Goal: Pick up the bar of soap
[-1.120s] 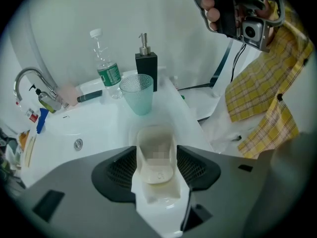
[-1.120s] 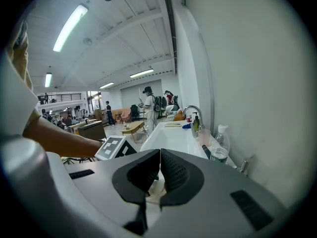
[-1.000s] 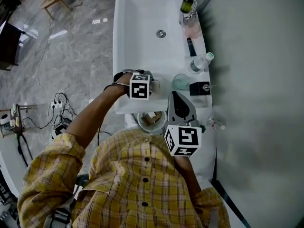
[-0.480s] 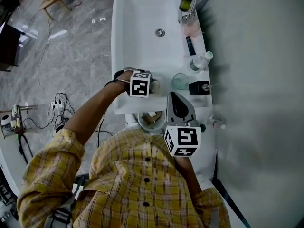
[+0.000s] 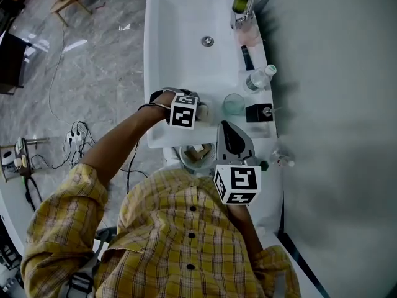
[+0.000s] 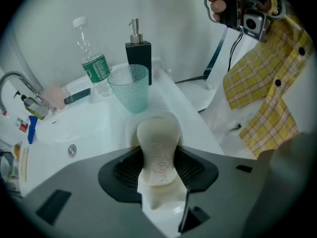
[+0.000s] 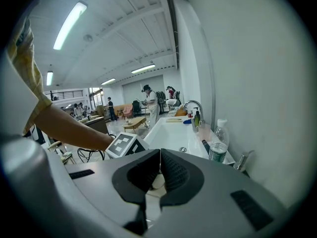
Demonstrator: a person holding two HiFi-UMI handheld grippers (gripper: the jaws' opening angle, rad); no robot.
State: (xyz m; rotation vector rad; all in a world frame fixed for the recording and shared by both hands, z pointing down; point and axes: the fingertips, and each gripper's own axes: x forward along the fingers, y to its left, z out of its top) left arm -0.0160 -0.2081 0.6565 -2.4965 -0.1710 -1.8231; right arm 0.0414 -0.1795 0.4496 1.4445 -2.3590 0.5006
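On the near rim of the sink (image 5: 162, 140), at 9 o'clock of the green tumbler (image 5: 234, 104), find the bar of soap (image 6: 157, 138) between the closing jaws of the left gripper (image 6: 159, 155), pads against its sides; at 4 o'clock, find the right gripper (image 7: 158, 175), jaws together, empty.

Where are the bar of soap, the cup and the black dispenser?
bar of soap (image 6: 158, 152), left gripper view, embossed top face
cup (image 6: 130, 87), left gripper view, side wall
black dispenser (image 6: 138, 54), left gripper view, square body
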